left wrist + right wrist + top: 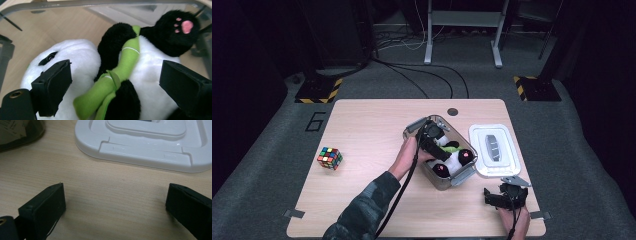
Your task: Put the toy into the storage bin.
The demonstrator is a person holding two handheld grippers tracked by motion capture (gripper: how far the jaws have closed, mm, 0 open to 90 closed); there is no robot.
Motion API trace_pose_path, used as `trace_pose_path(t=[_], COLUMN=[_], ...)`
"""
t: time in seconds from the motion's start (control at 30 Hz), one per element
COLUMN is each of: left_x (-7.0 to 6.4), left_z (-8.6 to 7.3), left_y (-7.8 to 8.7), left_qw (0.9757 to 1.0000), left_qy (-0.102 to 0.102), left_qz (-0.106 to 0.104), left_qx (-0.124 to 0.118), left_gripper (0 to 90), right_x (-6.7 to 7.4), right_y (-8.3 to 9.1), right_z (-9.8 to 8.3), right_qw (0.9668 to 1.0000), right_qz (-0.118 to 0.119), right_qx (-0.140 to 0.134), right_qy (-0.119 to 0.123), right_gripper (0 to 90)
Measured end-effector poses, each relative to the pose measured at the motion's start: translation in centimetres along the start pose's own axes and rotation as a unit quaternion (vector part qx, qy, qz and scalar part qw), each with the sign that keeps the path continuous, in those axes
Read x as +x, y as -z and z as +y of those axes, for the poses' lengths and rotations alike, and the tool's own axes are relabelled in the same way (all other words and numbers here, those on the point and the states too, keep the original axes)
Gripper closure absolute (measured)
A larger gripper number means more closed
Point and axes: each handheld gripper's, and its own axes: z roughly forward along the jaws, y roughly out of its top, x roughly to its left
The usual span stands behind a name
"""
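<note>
Left gripper (115, 82) over panda (82, 62) lying lengthwise in container (460, 176).

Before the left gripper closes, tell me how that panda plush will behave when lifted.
The panda plush looks soft, so the pads would probably sink in. Its limbs and green bamboo stalk may flop. It likely lifts lightly, though the clear container fits it snugly.

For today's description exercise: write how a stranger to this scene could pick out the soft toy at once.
Start at the wooden table and find the clear plastic box right of its middle, beside a white lid. Inside lies the panda plush, with the open left gripper over it. Unlike the hard, many-coloured puzzle cube at the left, it is furry black and white, hugs a green stalk and has a pink paw pad.
</note>
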Motion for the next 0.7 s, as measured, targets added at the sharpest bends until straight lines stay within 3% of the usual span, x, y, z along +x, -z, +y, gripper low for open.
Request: trace_pose_path(t=[0.1, 0.33, 0.7], left_x=[0.2, 1.0, 2.8], left_z=[-0.4, -1.5, -4.8], left_y=[1.4, 4.0, 7.7], left_qw=[0.9997, 0.9986, 0.9963], left_qy=[0.003, 0.013, 0.031], left_qz=[-0.01, -0.007, 0.016], left_qx=[-0.022, -0.05, -0.078], left_gripper=[9.8, 8.2, 5.4], right_x=[0.0, 0.0, 0.0], right_y=[0.0, 0.0, 0.0], right_z=[0.0, 0.0, 0.0], right_qw=[1.0, 1.0, 1.0], right_qz=[0.0, 0.0, 0.0], right_qx=[0.0, 0.0, 0.0], right_qy=[0.0, 0.0, -0.001], right_gripper=[2.0, 2.0, 2.0])
